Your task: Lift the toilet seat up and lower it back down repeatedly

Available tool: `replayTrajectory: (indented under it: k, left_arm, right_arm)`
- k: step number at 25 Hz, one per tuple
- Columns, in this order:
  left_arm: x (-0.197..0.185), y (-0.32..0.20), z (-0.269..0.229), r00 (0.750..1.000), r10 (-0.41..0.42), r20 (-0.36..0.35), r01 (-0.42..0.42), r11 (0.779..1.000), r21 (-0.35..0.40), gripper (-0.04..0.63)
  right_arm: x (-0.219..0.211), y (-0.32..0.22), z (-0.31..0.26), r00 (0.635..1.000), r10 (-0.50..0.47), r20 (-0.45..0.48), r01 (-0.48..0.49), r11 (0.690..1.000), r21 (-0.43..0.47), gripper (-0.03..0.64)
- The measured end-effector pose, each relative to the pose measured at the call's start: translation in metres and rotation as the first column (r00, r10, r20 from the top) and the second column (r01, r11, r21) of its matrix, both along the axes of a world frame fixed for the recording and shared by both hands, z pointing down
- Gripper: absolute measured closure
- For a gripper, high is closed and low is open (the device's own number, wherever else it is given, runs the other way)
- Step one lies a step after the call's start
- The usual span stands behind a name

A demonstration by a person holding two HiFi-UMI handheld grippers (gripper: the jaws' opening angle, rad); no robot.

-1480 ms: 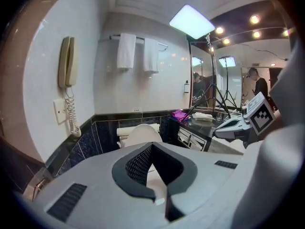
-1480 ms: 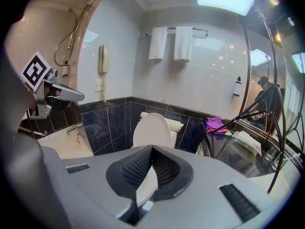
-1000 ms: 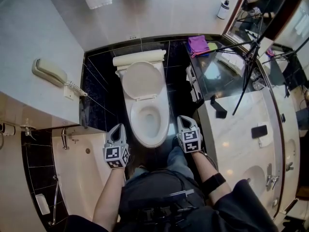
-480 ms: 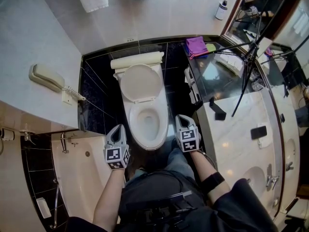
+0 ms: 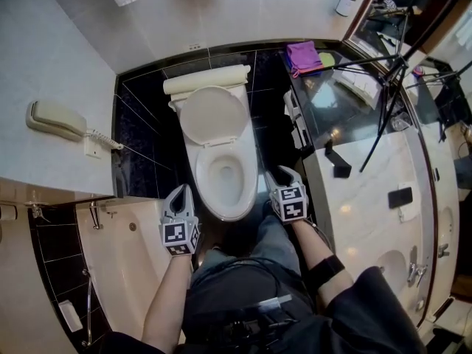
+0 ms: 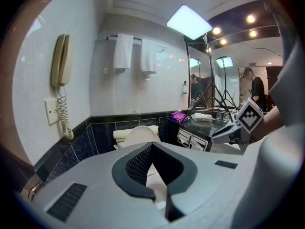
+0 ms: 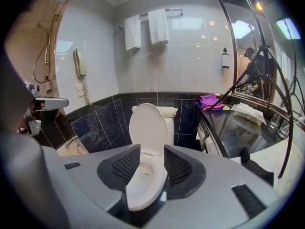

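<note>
Black-tiled bathroom: toilet seat point(image 5: 227, 211) seemingly down, lid point(image 5: 214, 116) upright; right gripper point(image 5: 282, 172) just opened, empty; left gripper point(image 5: 179, 191) clenched.

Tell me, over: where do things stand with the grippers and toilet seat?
Left gripper jaws shut, empty. Right gripper jaws have just been opening, gripping nothing. Toilet seat looks down, lid up. Nothing blocking the seat.

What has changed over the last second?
The right tongs have just opened, with nothing between them; they were shut before. The left tongs stay shut and empty, and the toilet lid is still raised.
</note>
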State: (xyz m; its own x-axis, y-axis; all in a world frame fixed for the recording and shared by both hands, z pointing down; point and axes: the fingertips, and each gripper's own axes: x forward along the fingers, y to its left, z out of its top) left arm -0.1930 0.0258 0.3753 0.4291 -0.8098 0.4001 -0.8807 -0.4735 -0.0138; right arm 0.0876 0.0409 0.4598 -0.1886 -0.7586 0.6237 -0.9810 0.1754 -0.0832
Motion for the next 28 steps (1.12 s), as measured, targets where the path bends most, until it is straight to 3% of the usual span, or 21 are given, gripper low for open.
replayTrajectory:
  k: [10, 17, 22, 28]
  left_arm:
    - [0.011, -0.008, 0.084, 0.998, 0.04, 0.053, -0.037, 0.998, -0.054, 0.595]
    - [0.012, -0.012, 0.152, 0.995, 0.052, 0.085, -0.047, 0.997, -0.061, 0.595]
    - [0.017, -0.019, 0.204, 0.996, 0.033, 0.08, -0.026, 0.996, -0.08, 0.595]
    - [0.037, -0.014, 0.25, 0.994, 0.072, 0.077, -0.063, 0.992, -0.106, 0.595]
  right_arm:
    - [0.004, 0.022, 0.144, 0.995, 0.057, 0.079, -0.041, 0.98, -0.195, 0.399]
    - [-0.006, 0.045, 0.252, 0.978, 0.128, 0.167, -0.066, 0.941, -0.332, 0.4]
    - [-0.005, 0.051, 0.321, 0.966, 0.176, 0.19, -0.091, 0.918, -0.386, 0.4]
    - [-0.013, 0.061, 0.391, 0.929, 0.256, 0.267, -0.115, 0.885, -0.45, 0.4]
